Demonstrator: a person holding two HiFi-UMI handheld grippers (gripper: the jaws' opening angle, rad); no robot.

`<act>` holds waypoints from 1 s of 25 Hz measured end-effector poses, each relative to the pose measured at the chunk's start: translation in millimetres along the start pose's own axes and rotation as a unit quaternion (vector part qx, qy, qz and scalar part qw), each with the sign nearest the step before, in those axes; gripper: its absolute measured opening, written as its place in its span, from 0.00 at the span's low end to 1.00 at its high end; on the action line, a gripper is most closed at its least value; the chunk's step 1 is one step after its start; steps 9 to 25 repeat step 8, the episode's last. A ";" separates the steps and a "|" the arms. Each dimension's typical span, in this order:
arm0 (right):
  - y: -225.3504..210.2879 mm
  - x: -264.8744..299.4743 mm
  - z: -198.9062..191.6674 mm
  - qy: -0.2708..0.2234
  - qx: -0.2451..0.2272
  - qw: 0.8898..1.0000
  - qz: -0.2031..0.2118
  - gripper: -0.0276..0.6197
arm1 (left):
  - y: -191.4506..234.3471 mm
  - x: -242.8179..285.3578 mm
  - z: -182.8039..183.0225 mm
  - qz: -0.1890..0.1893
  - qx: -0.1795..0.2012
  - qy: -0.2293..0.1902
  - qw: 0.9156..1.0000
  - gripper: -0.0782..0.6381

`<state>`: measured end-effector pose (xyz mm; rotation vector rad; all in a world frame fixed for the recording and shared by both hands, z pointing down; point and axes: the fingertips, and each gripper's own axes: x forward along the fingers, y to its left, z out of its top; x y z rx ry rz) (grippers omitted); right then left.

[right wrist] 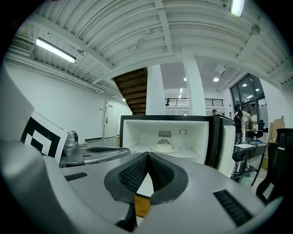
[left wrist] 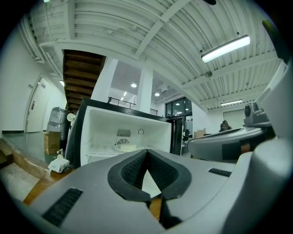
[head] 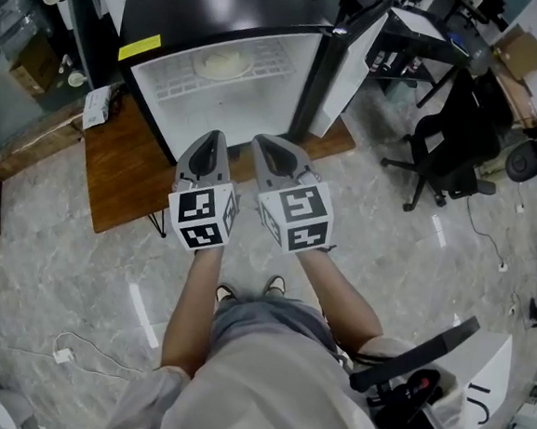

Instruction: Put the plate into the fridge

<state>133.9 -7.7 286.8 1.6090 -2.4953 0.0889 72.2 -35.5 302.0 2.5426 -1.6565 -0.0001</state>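
The small black fridge (head: 221,13) stands open on a low wooden stand, its door (head: 345,71) swung to the right. A white plate (head: 221,62) with a pale round thing on it rests on the wire shelf inside; the same plate (left wrist: 126,148) (right wrist: 164,147) shows in both gripper views. My left gripper (head: 214,141) and right gripper (head: 267,143) hang side by side just in front of the fridge opening, pointing roughly level at it. Both are shut, with nothing between their pads (left wrist: 137,167) (right wrist: 137,171). Neither touches the plate or the fridge.
The wooden stand (head: 127,173) juts out left of the fridge. A black office chair (head: 452,150) is at the right, with desks behind it. A white cable and plug (head: 62,355) lie on the marble floor. A crumpled white cloth (left wrist: 58,163) lies left of the fridge.
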 end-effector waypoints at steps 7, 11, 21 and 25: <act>-6.1 -13.3 6.5 -0.010 -0.003 1.000 -0.003 0.07 | -9.8 -8.2 -3.1 0.004 0.002 0.008 1.000 0.13; -6.5 -15.0 6.5 -0.010 -0.004 1.000 -0.003 0.07 | -11.1 -9.5 -3.6 0.004 0.003 0.009 1.000 0.13; -6.5 -15.0 6.5 -0.010 -0.004 1.000 -0.003 0.07 | -11.1 -9.5 -3.6 0.004 0.003 0.009 1.000 0.13; -6.5 -15.0 6.5 -0.010 -0.004 1.000 -0.003 0.07 | -11.1 -9.5 -3.6 0.004 0.003 0.009 1.000 0.13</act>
